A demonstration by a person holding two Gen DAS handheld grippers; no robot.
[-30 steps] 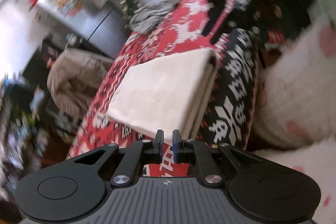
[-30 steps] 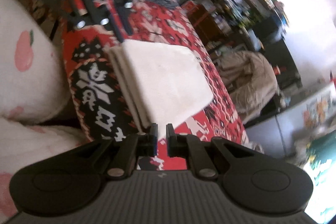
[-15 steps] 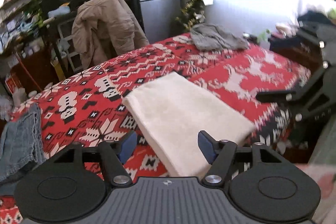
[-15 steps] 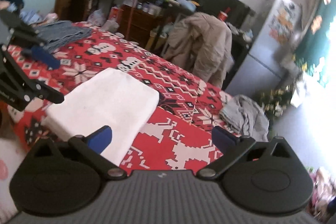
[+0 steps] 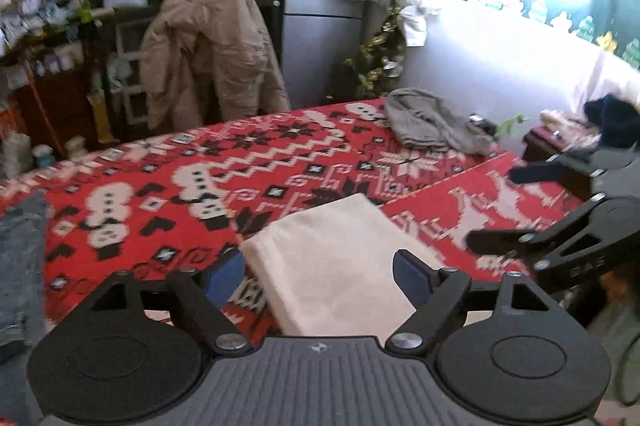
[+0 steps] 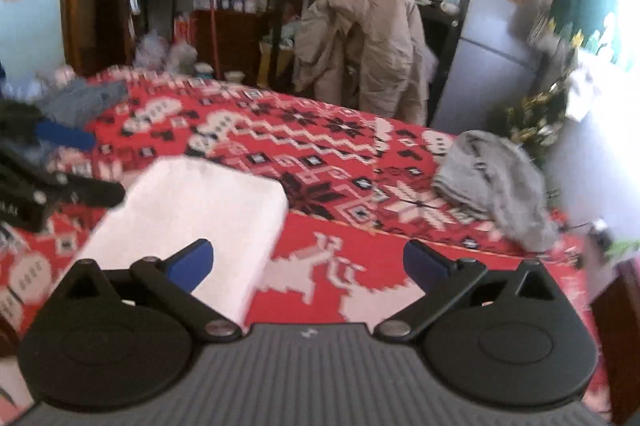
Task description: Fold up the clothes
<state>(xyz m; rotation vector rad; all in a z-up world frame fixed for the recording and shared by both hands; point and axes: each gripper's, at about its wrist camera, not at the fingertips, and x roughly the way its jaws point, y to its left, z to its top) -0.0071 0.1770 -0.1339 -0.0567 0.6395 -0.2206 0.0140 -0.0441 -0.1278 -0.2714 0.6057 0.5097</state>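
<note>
Looking along both grippers, we see a folded cream cloth (image 5: 336,262) lying flat on the red patterned blanket (image 5: 248,162) that covers the bed, near its front edge. Our left gripper (image 5: 319,274) hovers over the near end of that cloth with its jaws opening; the cloth shows in the gap between the blue pads (image 5: 412,276), but the pads do not press on it. Our right gripper (image 6: 308,262) stands spread wide with nothing gripped, the red blanket showing between its fingers (image 6: 192,262) and the cloth's right edge lying under its left finger. In the right wrist view the folded cloth (image 6: 200,214) sits left of centre, and the left gripper's black arms reach in from the left edge. In the left wrist view the right gripper's arms come in from the right edge.

Farther back on the blanket, toward the right, a crumpled grey garment (image 5: 432,126) lies well apart from the folded cloth. A blue denim piece (image 5: 20,258) rests at the bed's left side. Beyond the bed a beige jacket (image 5: 208,54) hangs over a chair, beside a grey refrigerator (image 5: 320,26).
</note>
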